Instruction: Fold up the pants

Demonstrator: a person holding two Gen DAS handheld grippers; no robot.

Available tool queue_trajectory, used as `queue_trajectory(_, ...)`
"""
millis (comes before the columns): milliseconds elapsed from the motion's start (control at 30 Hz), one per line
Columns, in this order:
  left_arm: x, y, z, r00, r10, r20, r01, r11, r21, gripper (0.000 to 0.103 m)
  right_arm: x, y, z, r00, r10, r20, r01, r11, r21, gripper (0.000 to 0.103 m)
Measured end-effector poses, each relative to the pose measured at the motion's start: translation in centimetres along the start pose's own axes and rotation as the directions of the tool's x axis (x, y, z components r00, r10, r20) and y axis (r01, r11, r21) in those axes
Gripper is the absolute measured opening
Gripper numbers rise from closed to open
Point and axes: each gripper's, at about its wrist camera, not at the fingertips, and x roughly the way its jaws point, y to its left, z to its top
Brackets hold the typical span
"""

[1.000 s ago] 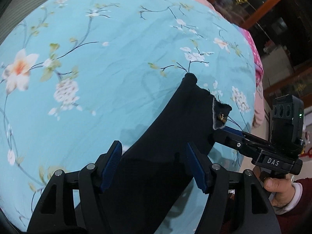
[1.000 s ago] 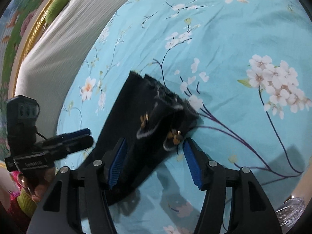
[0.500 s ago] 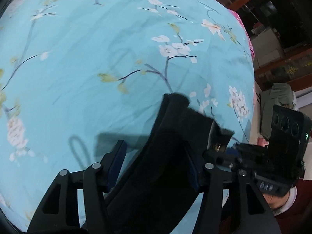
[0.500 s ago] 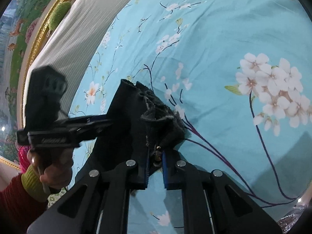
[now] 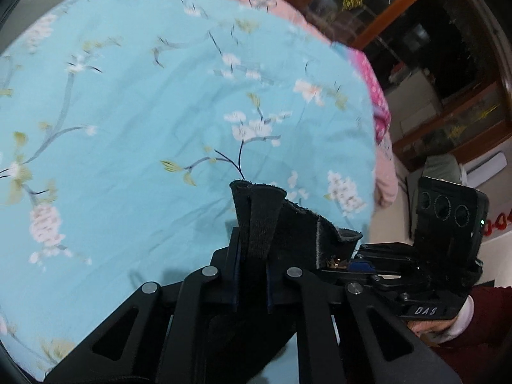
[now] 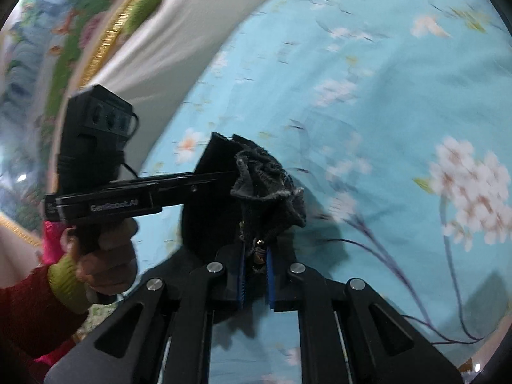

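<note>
So I'm holding the black pants (image 5: pixel 288 227) up off the blue floral bedsheet (image 5: pixel 128 112) with both tools. My left gripper (image 5: pixel 251 283) is pinching one corner of the top edge, jaws nearly closed with just the fabric between the blue pads. My right gripper (image 6: pixel 256 280) is clamping the other corner the same way, right at the zipper (image 6: pixel 258 252). The cloth is bunching up between them and hanging down. A white pillow (image 6: pixel 179 41) is sitting at the head of the bed.
</note>
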Motion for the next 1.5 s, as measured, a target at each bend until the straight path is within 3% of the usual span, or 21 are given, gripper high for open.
queue_trajectory(267, -9.2, 1.4, -4.2, 0.989, -0.024, 0.148, 0.033, 0.998, -0.056, 0.009, 0.0, 6.4, 0.1, 0.974, 0.217, -0.067, -0.224, 0.966, -0.131, 0.011)
queue_trajectory(500, -14.1, 3.6, -10.3, 0.972, 0.036, 0.23, -0.001, 0.988, -0.154, 0.009, 2.8, 11.0, -1.8, 0.944, 0.28, -0.173, -0.312, 0.929, -0.201, 0.011)
queue_trajectory(900, -14.2, 9.3, -19.3, 0.966, 0.129, 0.223, -0.039, 0.929, -0.369, 0.01, 10.0, 14.2, -7.0, 0.907, 0.225, -0.356, -0.333, 0.901, -0.278, 0.012)
queue_trajectory(1500, -12.8, 13.0, -24.3, 0.965, 0.184, 0.186, -0.068, 0.863, -0.5, 0.011, 14.8, 15.4, -10.3, 0.882, 0.124, -0.455, -0.303, 0.888, -0.346, 0.015)
